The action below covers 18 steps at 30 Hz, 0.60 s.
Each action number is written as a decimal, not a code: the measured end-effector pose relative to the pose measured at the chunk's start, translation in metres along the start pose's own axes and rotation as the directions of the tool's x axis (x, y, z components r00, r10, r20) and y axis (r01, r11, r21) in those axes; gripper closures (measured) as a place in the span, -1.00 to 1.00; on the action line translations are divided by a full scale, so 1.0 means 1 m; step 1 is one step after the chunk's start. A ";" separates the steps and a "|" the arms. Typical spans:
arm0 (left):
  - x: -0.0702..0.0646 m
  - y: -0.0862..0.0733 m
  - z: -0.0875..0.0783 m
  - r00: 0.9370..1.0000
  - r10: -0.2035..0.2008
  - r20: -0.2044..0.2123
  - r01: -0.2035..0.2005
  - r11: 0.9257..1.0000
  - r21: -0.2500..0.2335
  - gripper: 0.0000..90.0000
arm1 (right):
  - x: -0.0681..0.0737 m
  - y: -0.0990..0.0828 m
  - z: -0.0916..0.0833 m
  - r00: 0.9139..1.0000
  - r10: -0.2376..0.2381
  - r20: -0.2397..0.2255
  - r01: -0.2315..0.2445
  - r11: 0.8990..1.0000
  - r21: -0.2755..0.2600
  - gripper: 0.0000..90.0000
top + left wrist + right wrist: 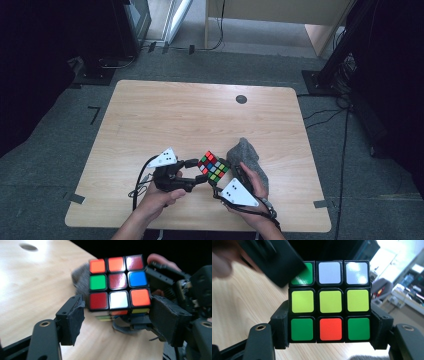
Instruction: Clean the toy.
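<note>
A scrambled puzzle cube (pixel 213 166) hangs just above the wooden table (pixel 200 115) near its front edge. My right gripper (pixel 218 181) comes at it from below right; in the right gripper view its jaws (pixel 329 332) press on both sides of the cube's (pixel 329 301) bottom layer. My left gripper (pixel 196 172) reaches in from the left. In the left gripper view its jaws (pixel 117 302) stand apart on either side of the cube's (pixel 119 282) lower edge, with a gap at the left pad (pixel 76 317). A person's hands hold both grippers.
A grey felt-like lump (pixel 247 152) lies on the table right behind the cube and under the right hand. A small black disc (pixel 241 99) sits near the far edge. Cables and stands lie on the floor beyond the table.
</note>
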<state>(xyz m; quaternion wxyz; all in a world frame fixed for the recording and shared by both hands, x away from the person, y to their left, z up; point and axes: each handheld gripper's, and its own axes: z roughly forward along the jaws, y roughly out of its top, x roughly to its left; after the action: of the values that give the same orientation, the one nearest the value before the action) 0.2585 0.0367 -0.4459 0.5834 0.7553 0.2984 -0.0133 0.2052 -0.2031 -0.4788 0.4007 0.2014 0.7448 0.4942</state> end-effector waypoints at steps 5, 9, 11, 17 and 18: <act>0.004 0.000 -0.009 0.992 0.064 -0.110 -0.070 0.996 -0.048 -0.46 | -0.021 -0.007 -0.003 0.989 0.148 -0.010 -0.148 0.989 0.026 -0.24; -0.006 -0.006 -0.006 0.925 0.257 -0.281 -0.270 0.963 -0.008 -0.47 | -0.034 -0.003 -0.009 0.964 0.264 -0.031 -0.263 0.964 0.036 -0.24; -0.013 -0.011 -0.002 0.874 0.361 -0.324 -0.370 0.928 0.038 -0.47 | -0.038 0.001 -0.012 0.944 0.327 -0.041 -0.326 0.945 0.036 -0.24; -0.030 -0.020 0.014 0.788 0.510 -0.345 -0.501 0.857 0.122 -0.47 | -0.037 0.011 -0.014 0.892 0.446 -0.072 -0.437 0.893 0.110 -0.24; -0.032 -0.023 0.016 0.768 0.540 -0.344 -0.525 0.839 0.145 -0.48 | -0.035 0.013 -0.013 0.887 0.456 -0.076 -0.445 0.886 0.126 -0.24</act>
<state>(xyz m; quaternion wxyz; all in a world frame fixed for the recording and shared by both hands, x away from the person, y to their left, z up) 0.2270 0.0116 -0.4593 0.4806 0.8086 0.1768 0.2897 0.2146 -0.2298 -0.4506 0.2247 0.3640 0.7222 0.5436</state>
